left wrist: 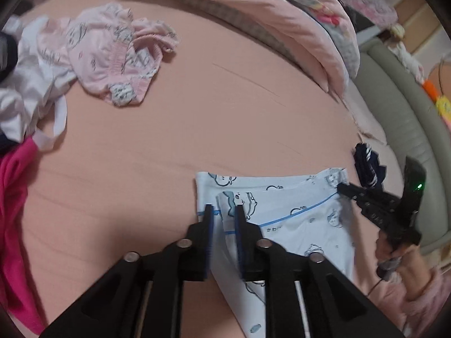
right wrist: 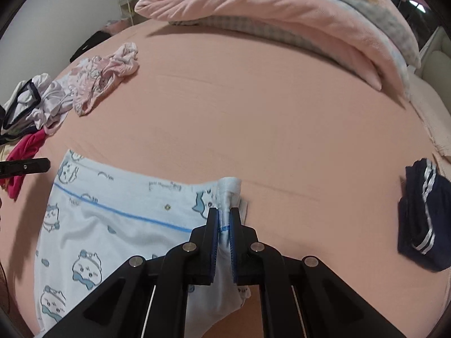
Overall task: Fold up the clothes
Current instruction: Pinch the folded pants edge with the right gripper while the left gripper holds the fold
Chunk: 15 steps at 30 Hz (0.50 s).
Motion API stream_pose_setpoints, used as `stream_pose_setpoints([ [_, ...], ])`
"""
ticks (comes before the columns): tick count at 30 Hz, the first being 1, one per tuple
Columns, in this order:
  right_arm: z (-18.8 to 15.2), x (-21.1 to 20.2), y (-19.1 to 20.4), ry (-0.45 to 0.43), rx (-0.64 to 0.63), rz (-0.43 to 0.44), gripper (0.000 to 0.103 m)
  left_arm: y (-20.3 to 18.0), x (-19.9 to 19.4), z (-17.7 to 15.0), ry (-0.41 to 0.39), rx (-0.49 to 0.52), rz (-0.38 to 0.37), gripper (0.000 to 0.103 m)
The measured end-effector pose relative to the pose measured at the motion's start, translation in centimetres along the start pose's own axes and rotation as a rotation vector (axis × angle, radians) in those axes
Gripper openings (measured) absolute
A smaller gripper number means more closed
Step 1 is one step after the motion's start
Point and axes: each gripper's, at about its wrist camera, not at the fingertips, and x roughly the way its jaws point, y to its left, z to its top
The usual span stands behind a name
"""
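A light blue garment (left wrist: 296, 219) (right wrist: 112, 211) with a cartoon print and a thin blue line lies flat on the pink bedsheet (left wrist: 197, 112). My left gripper (left wrist: 224, 211) stands over its left edge. Its jaws are slightly apart and a loose fold of the cloth sits between them without being pinched. My right gripper (right wrist: 224, 219) is shut on the garment's right edge, and a bunched fold stands up between its pads. In the left wrist view the right gripper (left wrist: 342, 188) reaches in from the right, held by a hand (left wrist: 400, 256).
A folded navy garment with white stripes (right wrist: 422, 217) (left wrist: 366, 166) lies to the right. A pink printed piece (left wrist: 112, 56) (right wrist: 104, 76), white clothes (left wrist: 28, 84) and a magenta one (left wrist: 14, 197) are heaped at the left. Pink bedding (right wrist: 282, 5) is piled at the back.
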Motion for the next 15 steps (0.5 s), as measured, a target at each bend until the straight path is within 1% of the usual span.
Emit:
stream_pose_setpoints([
  [1, -0.1, -0.1, 0.0, -0.001, -0.002, -0.002, 0.005, -0.3, 0.4, -0.2, 0.011, 0.008, -0.012, 0.025],
  [2, -0.2, -0.1, 0.1, -0.001, -0.001, 0.0, 0.005, -0.5, 0.7, -0.4, 0.022, 0.015, -0.024, 0.035],
  [3, -0.2, -0.1, 0.1, -0.002, 0.003, 0.003, 0.005, -0.7, 1.3, -0.5, 0.034, 0.024, -0.017, 0.038],
  [5, -0.3, -0.4, -0.1, -0.008, 0.005, 0.009, 0.005, -1.1, 2.4, -0.9, 0.057, 0.041, -0.003, 0.038],
  [6, -0.4, -0.4, 0.0, -0.014, 0.005, 0.014, 0.005, -1.4, 2.8, -1.2, 0.052, 0.058, 0.016, 0.037],
  [7, -0.5, -0.6, 0.1, -0.022, 0.004, 0.019, 0.005, -1.8, 3.2, -1.5, 0.047, 0.075, 0.035, 0.012],
  [8, -0.6, -0.7, 0.2, -0.031, 0.001, 0.025, 0.005, -2.4, 3.2, -1.7, 0.033, 0.103, 0.057, 0.002],
  [10, -0.7, -1.3, 0.5, -0.058, -0.013, 0.03, 0.005, -3.4, 2.4, -1.7, -0.013, 0.148, 0.079, 0.002],
  [12, -1.0, -2.6, 0.6, -0.098, -0.029, 0.01, 0.005, -3.8, 1.0, -1.3, -0.067, 0.166, 0.089, 0.002],
  [15, -1.0, -3.8, 0.5, -0.147, -0.004, 0.007, 0.005, -3.7, -0.6, -0.6, -0.101, 0.173, 0.109, 0.002],
])
